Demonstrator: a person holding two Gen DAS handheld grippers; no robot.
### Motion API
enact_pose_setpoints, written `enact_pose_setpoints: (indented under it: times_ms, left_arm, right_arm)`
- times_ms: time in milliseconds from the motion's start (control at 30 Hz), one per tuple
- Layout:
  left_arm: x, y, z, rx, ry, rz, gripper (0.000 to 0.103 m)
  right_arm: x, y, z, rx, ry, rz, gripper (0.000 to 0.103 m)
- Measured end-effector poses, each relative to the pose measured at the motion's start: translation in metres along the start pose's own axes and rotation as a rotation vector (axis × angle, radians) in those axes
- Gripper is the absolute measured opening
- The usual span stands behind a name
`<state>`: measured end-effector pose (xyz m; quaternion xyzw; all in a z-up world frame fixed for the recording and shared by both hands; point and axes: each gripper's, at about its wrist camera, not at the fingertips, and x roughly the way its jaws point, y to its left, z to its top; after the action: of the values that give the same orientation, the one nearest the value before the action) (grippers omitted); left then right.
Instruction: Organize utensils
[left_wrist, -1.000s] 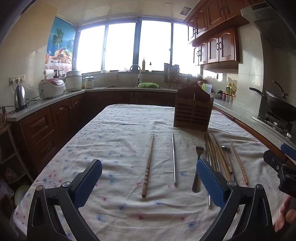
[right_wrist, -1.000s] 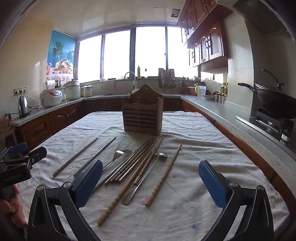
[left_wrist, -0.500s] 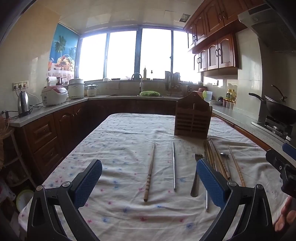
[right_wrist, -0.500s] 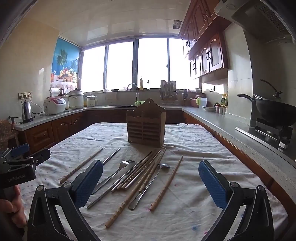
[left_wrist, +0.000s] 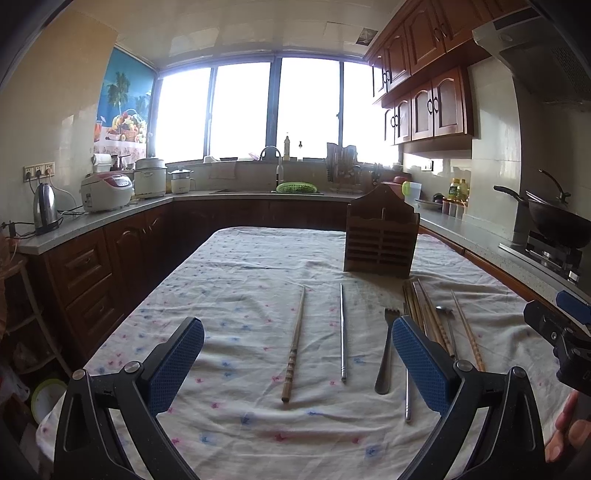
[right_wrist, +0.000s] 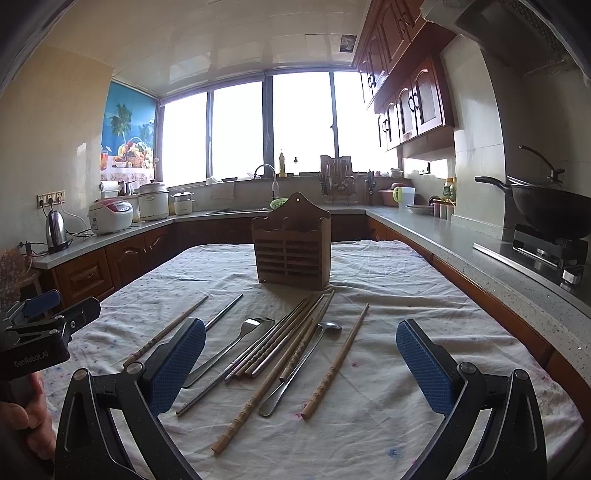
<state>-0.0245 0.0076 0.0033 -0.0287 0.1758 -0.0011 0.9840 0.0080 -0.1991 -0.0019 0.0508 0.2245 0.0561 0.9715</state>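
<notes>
I see holder (right_wrist: 291, 245) at back on table (right_wrist: 406, 280) | fork (right_wrist: 236, 345), chopsticks (right_wrist: 280, 345), spoon (right_wrist: 299, 369) in front | kettle (right_wrist: 56, 230) far left

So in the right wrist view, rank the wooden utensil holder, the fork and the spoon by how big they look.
1. wooden utensil holder, clearly largest, though farthest away.
2 and 3. fork and spoon: unsure. They look about alike in length, and the left finger hides the fork's handle end.

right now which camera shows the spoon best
The right wrist view: the spoon lies whole, bowl toward the wooden holder. In the left wrist view only its bowl shows clearly among the chopsticks.
</notes>
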Motion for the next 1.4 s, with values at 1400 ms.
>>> enact_pose_setpoints:
  times_ms: [1400]
  left_arm:
    - [0.0066, -0.004, -0.0022, -0.004, 0.015, -0.015, 0.102]
  right_arm:
    - [0.0035, -0.0001, -0.0036, 0.035, 0.014, 0.04, 0.103]
